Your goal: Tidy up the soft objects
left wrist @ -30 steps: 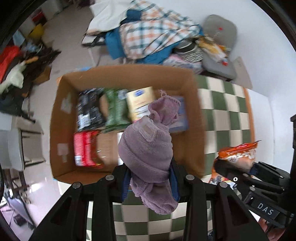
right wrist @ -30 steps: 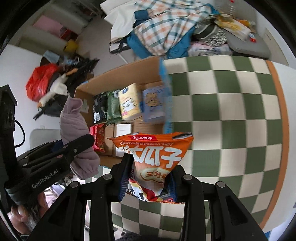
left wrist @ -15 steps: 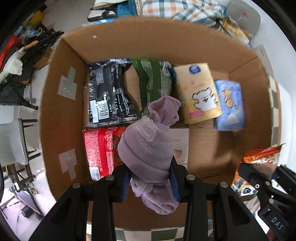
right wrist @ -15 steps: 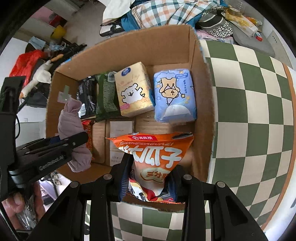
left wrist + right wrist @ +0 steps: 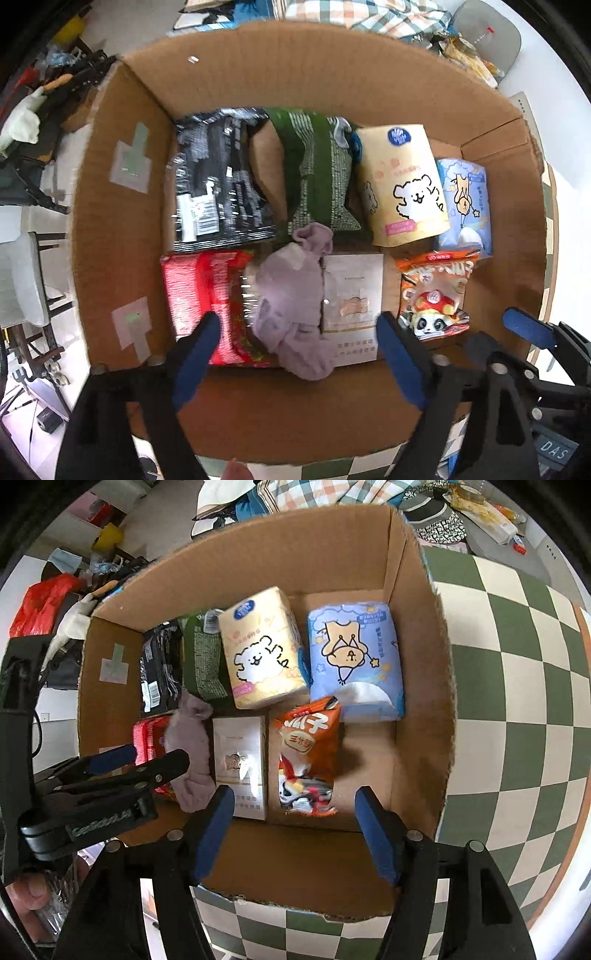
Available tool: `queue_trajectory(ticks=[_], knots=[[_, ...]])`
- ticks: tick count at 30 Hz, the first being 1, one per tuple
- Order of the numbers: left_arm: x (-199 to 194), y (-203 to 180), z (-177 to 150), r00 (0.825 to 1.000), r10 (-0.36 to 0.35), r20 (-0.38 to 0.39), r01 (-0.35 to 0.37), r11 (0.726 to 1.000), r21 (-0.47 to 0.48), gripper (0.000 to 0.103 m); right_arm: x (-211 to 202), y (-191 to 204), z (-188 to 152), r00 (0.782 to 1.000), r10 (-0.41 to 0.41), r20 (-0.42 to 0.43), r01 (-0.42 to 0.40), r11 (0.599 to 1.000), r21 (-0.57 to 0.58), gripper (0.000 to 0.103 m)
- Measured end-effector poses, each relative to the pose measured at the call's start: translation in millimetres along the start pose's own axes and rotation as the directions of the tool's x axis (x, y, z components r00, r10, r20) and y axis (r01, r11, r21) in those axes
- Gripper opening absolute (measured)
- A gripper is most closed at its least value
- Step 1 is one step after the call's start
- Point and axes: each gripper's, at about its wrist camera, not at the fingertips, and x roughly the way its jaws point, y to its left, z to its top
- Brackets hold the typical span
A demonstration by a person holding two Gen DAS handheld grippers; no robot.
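The purple cloth [image 5: 291, 295] covered part of the red packet [image 5: 199, 295] and one edge of the white box [image 5: 354, 299]. The black packet [image 5: 218, 184] was smeared by blur, its print unreadable. The checkered surface [image 5: 517, 701] ran off past the frame edge.

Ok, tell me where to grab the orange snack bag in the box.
Grip the orange snack bag across its puffy middle, coming straight down from above with the right gripper, jaws open. It lies flat on the cardboard box floor, with bare floor to its right but a white carton close on its left.
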Motion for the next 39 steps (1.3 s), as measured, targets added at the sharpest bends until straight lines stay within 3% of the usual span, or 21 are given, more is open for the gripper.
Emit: queue_trajectory(ticks=[3,9,15,31,35,39], knots=[[-13,5,-6,0.999,0.017,0.037,-0.017,1.000,-0.003,0.098,-8,3,-2,1.000,-0.022,0.011,0.022,1.000,-0.012,0.083],[-39,15,-24,0.992,0.052,0.114,-0.049,0.998,-0.029,0.101,-26,8,-10,0.996,-0.072,0.057,0.074,0.996,-0.040,0.103],[-49,9,-43,0.977,0.113,0.181,-0.107,0.993,-0.046,0.102,-40,4,-24,0.981,-0.153,0.120,0.157,0.987,-0.024,0.103],[-82,-10,-65,0.953,0.116,0.281,-0.098,0.992,-0.076,0.102,-64,-10,-54,0.970,-0.169,0.177,0.167,0.986,0.023,0.103],[-114,-20,-84,0.934,0.102,0.341,-0.084,0.994,-0.068,0.102,-90,-9,-66,0.965,-0.147,0.219,0.146,0.989,0.021,0.103],[-155,-33,-111,0.902,0.123,0.413,-0.107,0.992,-0.060,0.102,-132,-8,-92,0.952,-0.115,0.284,0.113,0.993,0.024,0.103]])
